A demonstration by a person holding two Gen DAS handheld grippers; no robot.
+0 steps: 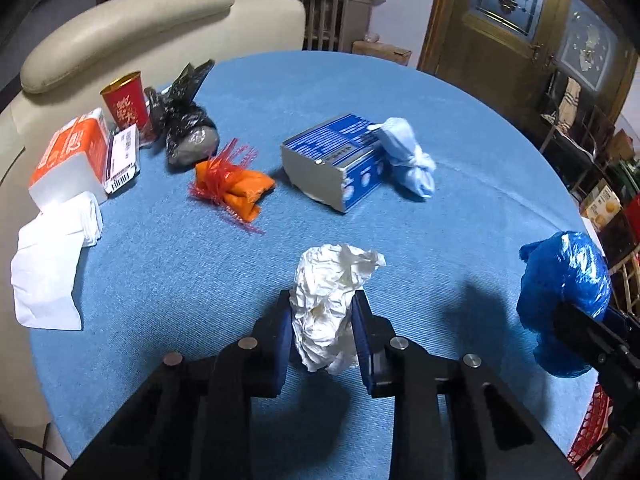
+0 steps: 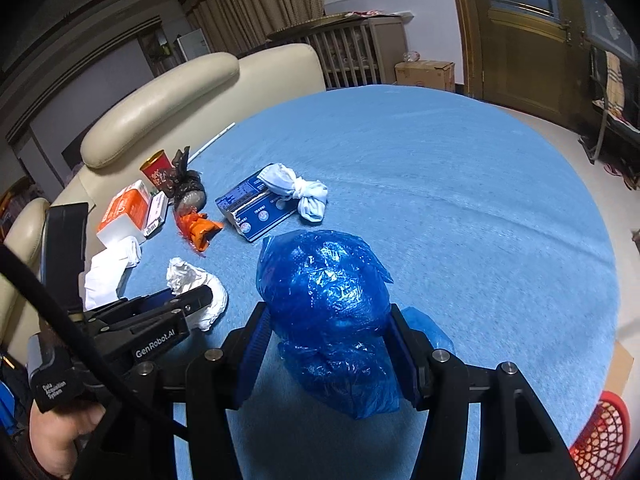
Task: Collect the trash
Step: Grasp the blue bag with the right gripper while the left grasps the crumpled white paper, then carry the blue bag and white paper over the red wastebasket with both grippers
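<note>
The left hand-held gripper (image 1: 322, 320) pinches a tissue wad (image 1: 332, 300), the right hand-held gripper (image 2: 326, 344) a blue bag (image 2: 328, 292); several bundles remain on the table (image 1: 460, 208).

The far and right-hand parts of the blue worktop (image 2: 460, 200) lie bare, giving open passage. Its left side is crowded: red cup (image 1: 125, 102), black bag (image 1: 188, 128), orange bundle (image 1: 234, 186), blue carton (image 1: 332, 160) and tissue pack (image 1: 70, 156) stand close together.

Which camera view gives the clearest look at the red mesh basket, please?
The right wrist view: the red mesh basket shows its rim and lattice wall below the table edge at lower right. The left wrist view catches only a sliver behind the right gripper.
</note>
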